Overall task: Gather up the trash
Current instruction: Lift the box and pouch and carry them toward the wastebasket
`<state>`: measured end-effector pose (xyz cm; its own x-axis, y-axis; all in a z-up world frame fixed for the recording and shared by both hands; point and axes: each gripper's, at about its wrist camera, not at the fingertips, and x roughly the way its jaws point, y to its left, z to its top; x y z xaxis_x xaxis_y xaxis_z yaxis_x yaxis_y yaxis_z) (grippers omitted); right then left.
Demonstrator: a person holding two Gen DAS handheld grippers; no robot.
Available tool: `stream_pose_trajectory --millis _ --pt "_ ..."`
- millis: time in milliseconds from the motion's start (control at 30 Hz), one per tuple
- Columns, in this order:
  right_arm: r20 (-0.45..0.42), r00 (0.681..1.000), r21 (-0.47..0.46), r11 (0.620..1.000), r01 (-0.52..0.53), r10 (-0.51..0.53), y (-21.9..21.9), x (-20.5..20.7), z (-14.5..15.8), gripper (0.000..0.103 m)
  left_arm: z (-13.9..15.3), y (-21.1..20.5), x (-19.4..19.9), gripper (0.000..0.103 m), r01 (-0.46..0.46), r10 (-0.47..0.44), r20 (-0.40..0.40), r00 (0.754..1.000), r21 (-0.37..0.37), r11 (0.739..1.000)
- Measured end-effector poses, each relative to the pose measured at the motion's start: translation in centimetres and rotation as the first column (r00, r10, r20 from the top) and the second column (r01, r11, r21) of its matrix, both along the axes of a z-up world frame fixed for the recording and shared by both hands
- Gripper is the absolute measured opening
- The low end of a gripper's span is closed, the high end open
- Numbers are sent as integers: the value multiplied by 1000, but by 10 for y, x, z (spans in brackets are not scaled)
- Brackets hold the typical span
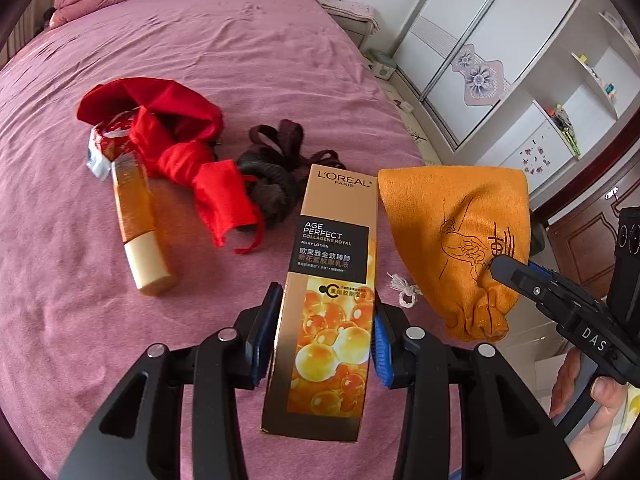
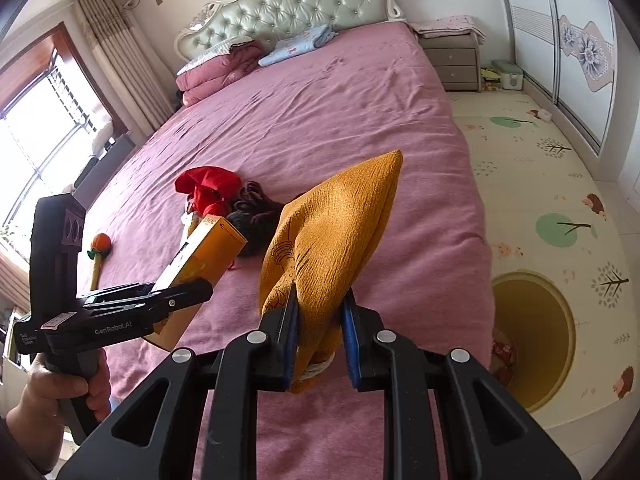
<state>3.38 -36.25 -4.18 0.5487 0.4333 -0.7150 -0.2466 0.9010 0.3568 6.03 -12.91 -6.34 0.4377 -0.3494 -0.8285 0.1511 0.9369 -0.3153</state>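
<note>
Here the left gripper [image 1: 326, 320] has its blue-padded fingers pressed against the two long sides of a tall gold cardboard lotion carton [image 1: 326, 300], printed with L'OREAL lettering, a black label panel and glossy orange spheres. The carton is held above the mauve bedsheet [image 1: 240, 60], its lower end reaching back between the gripper's arms. The right gripper [image 2: 320, 332] pinches an orange fabric drawstring pouch [image 2: 332, 232] near its gathered neck; the pouch bears a thin line drawing and a dark character, and it juts up and forward from the fingers, just right of the carton.

Left of the carton, lying on the sheet, are a dark brown knotted cloth bundle [image 1: 272, 168], then a crumpled red fabric bag [image 1: 180, 148], then an amber liquid bottle with a cream cap [image 1: 138, 220], whose far end is tucked under a red and silver foil wrapper [image 1: 108, 140]. A small knot of white string [image 1: 406, 290] lies between the carton and the pouch. Further left of the carton, in the right wrist view, a small orange-headed toy on a yellowish stick [image 2: 98, 256] rests on the sheet.

Beside the bed, right of the pouch, a round yellow-lined bin [image 2: 536, 340] stands on the patterned floor mat [image 2: 560, 184]; its contents are mostly hidden, only a red patterned scrap showing. The pouch's tied neck is largely covered by the right gripper's pads.
</note>
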Motion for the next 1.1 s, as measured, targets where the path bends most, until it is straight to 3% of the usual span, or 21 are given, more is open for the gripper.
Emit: stream_pose_trajectory --millis 267,500,967,1100 --pt "-22 990 -5 991 136 -136 -77 -10 -10 19 -11 -87 14 41 128 -129 -31 991 -16 992" --pt "-32 963 19 963 267 -266 -139 -26 -15 19 -18 -149 29 41 232 -233 -56 971 -21 973" --pt "-76 907 27 909 417 -414 -220 -51 -32 19 -33 -257 38 41 388 -389 -72 918 -25 921" --pt "-100 893 23 896 443 -439 -235 -53 -42 20 -46 -273 46 41 386 -390 -107 915 -52 921"
